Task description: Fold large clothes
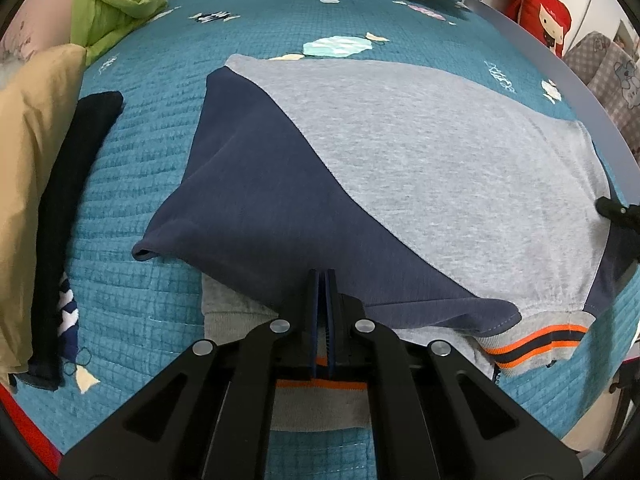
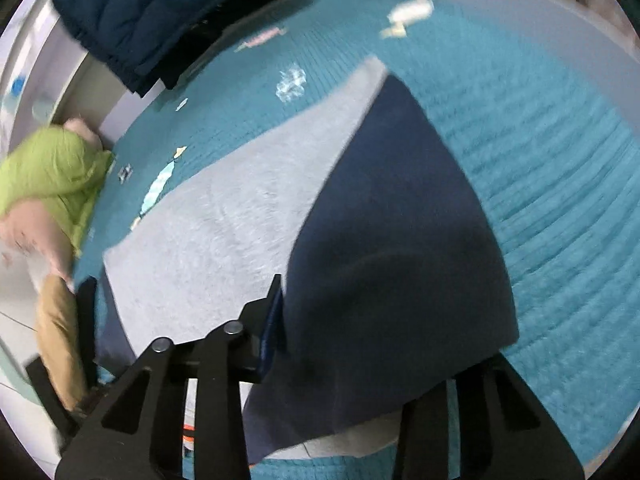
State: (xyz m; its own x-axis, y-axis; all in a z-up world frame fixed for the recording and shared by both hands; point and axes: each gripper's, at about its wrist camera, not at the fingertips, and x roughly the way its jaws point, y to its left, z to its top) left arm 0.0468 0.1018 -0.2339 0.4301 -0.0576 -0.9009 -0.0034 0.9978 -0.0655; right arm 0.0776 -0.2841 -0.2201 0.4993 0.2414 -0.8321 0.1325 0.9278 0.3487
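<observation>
A grey sweatshirt (image 1: 420, 152) with navy sleeves and an orange-striped hem (image 1: 536, 340) lies spread on the teal quilt (image 1: 160, 128). One navy sleeve (image 1: 248, 200) is folded across its body, and my left gripper (image 1: 324, 276) is shut on that sleeve's near edge. At the right edge of the left wrist view, a black tip of my right gripper (image 1: 618, 210) shows beside the shirt. In the blurred right wrist view, a navy sleeve (image 2: 400, 220) drapes over my right gripper (image 2: 320, 292) and hides one finger. The other finger (image 2: 274, 308) touches the fabric's edge. Whether the pads press is unclear.
Tan clothing (image 1: 28, 160) and a folded black garment (image 1: 76, 200) lie along the quilt's left side. A green garment (image 1: 108, 8) lies at the back left. A dark blue padded jacket (image 2: 152, 12) sits at the bed's far edge. A red cushion (image 1: 536, 8) stands beyond the bed's grey rim (image 1: 600, 112).
</observation>
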